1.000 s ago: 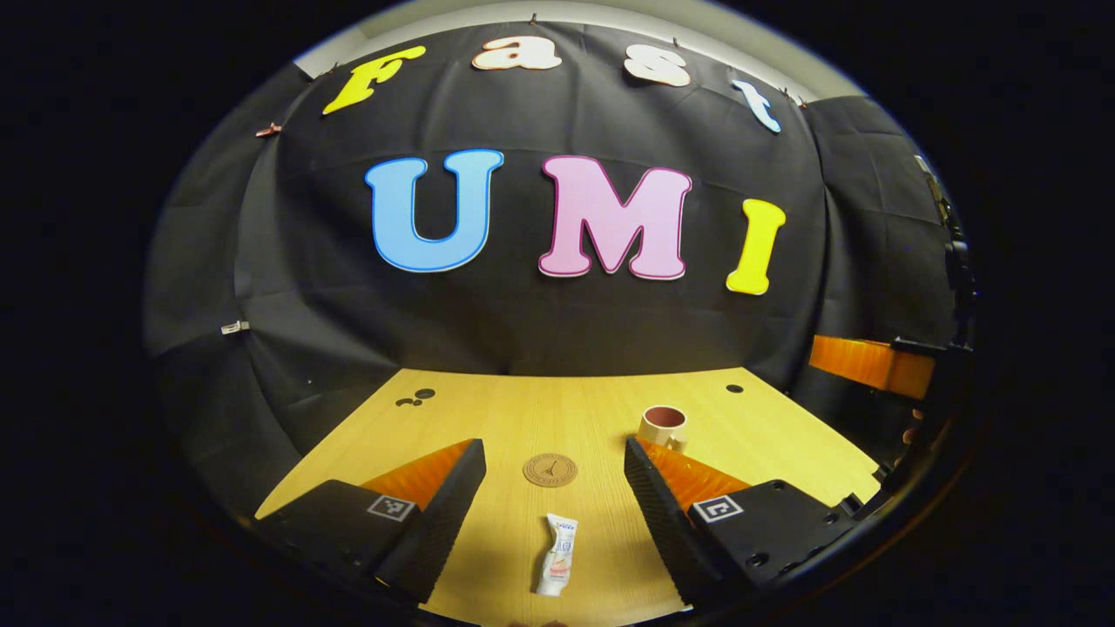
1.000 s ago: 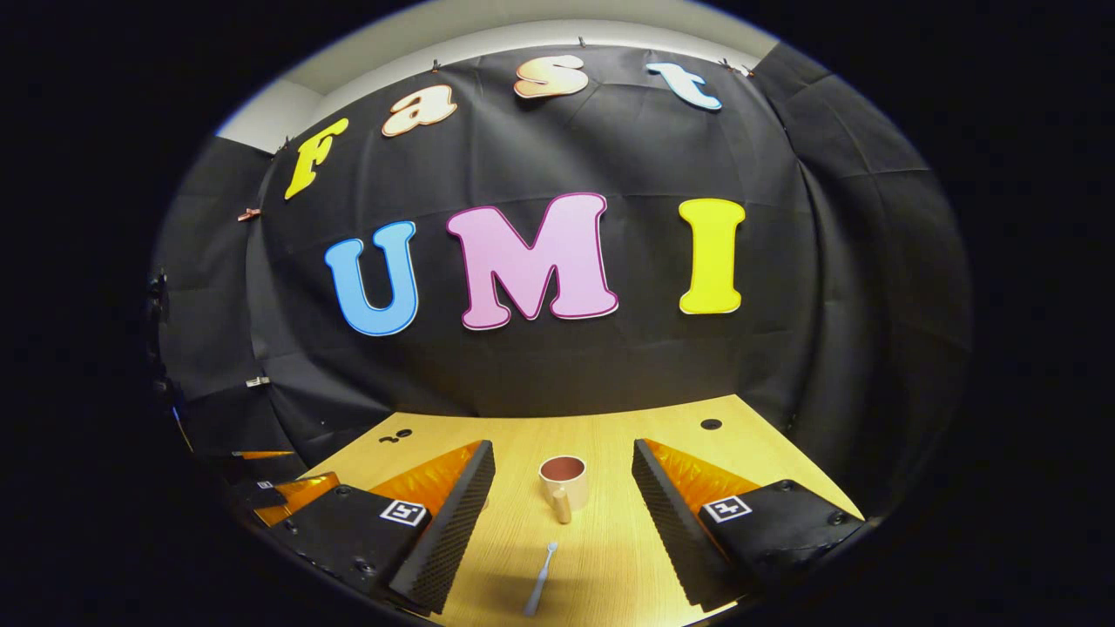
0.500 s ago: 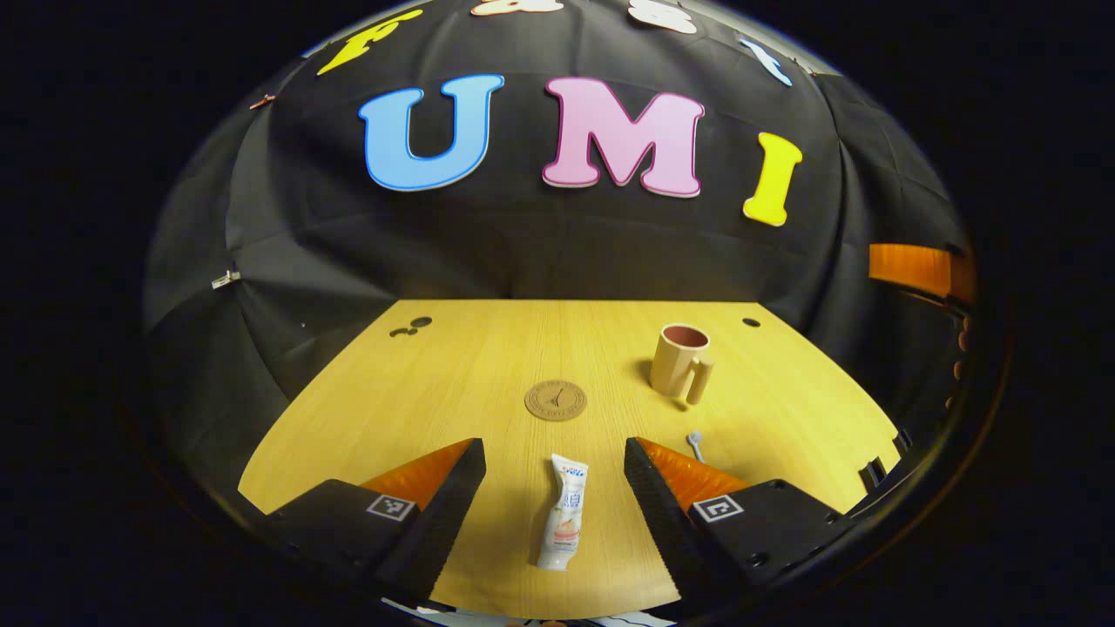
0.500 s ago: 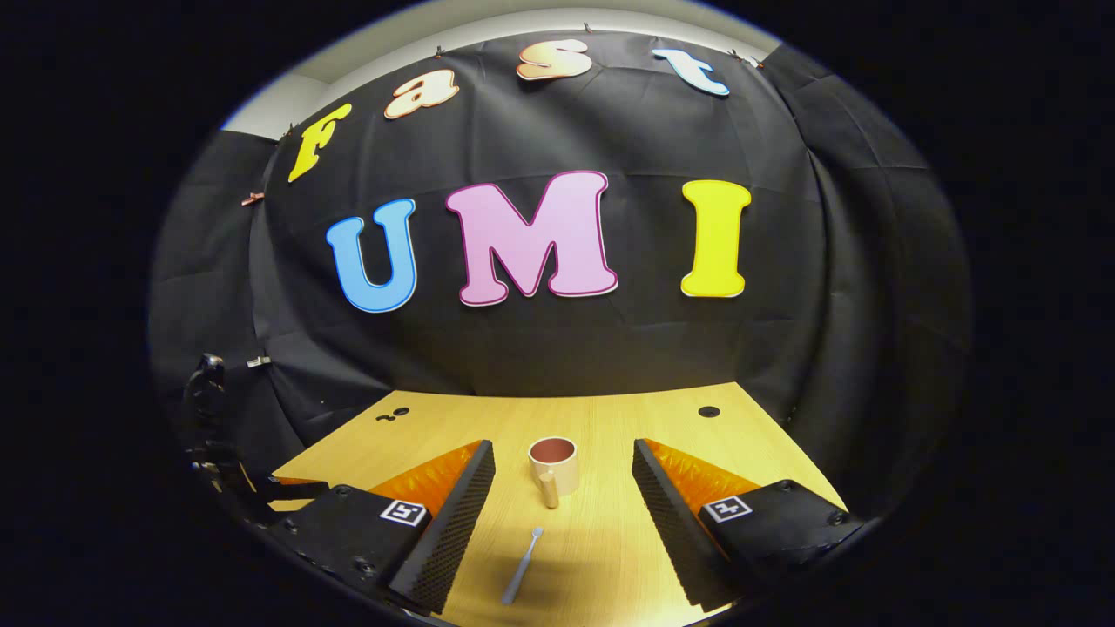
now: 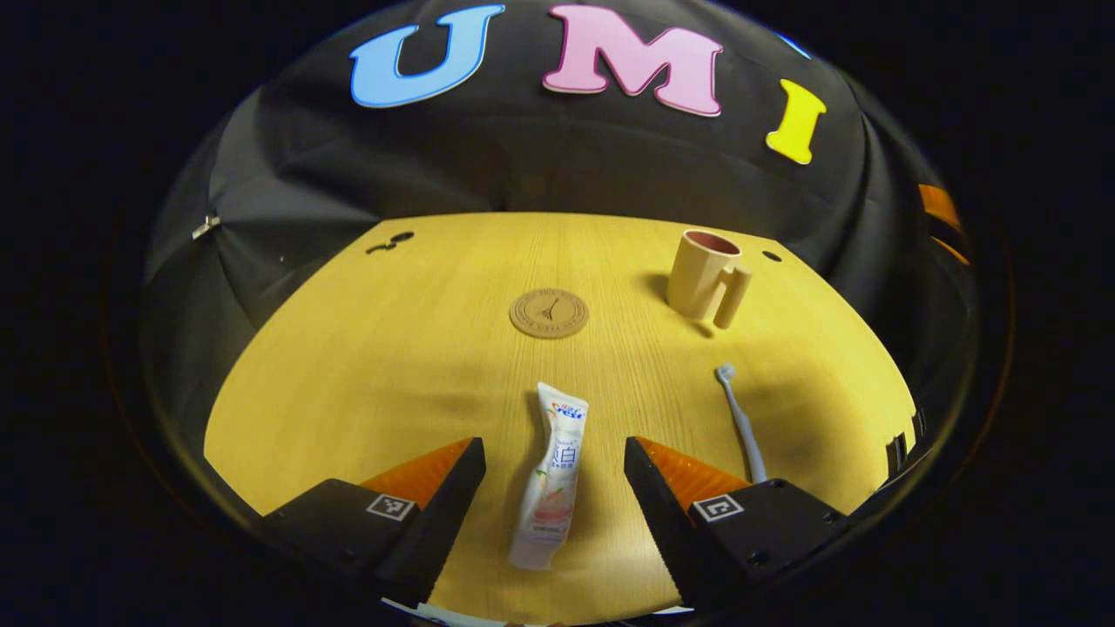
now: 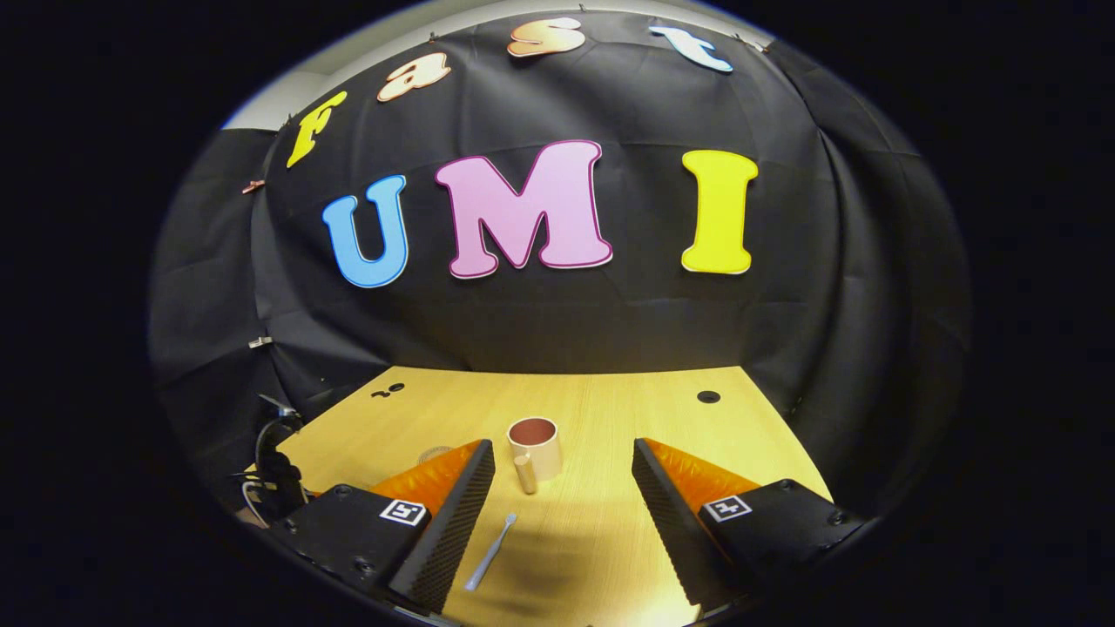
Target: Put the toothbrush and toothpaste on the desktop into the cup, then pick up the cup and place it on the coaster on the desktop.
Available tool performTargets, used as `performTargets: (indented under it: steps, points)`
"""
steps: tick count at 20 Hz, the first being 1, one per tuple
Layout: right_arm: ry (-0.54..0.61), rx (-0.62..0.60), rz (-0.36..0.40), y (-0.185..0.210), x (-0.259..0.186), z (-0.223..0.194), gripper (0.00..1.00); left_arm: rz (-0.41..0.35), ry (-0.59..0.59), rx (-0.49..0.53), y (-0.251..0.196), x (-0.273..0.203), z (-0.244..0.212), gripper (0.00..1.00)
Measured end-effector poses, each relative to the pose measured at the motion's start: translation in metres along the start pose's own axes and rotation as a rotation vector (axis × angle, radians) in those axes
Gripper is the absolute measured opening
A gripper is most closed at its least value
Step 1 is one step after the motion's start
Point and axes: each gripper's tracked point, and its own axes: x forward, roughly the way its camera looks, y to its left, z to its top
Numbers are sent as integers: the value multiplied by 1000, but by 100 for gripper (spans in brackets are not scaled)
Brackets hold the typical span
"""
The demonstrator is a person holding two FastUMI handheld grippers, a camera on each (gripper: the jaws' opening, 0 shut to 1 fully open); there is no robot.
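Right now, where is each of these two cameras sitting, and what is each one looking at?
Left gripper view: rides on the left gripper, tilted down at the desk; its open fingers straddle the toothpaste, with the coaster beyond.
Right gripper view: rides on the right gripper, looking level across the desk at the booth wall; its own fingers are open.
Shared: cup, toothbrush.
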Motion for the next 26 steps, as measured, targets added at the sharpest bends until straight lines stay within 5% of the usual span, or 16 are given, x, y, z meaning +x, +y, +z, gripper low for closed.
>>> performTargets:
  steps: [8,9,18,26]
  points:
    - [63,28,78,-20,21,-17,98,91,116,-17,3,31,-25,97]
    - [72,27,82,-21,23,-19,98,99,120,-8,2,33,-24,85]
    - [264,141,34,-4,28,-83,98,11,262,102,-11,38,-20,38]
    - [451,115,-56,43,27,-145,99,-58,247,156,3,27,-11,25]
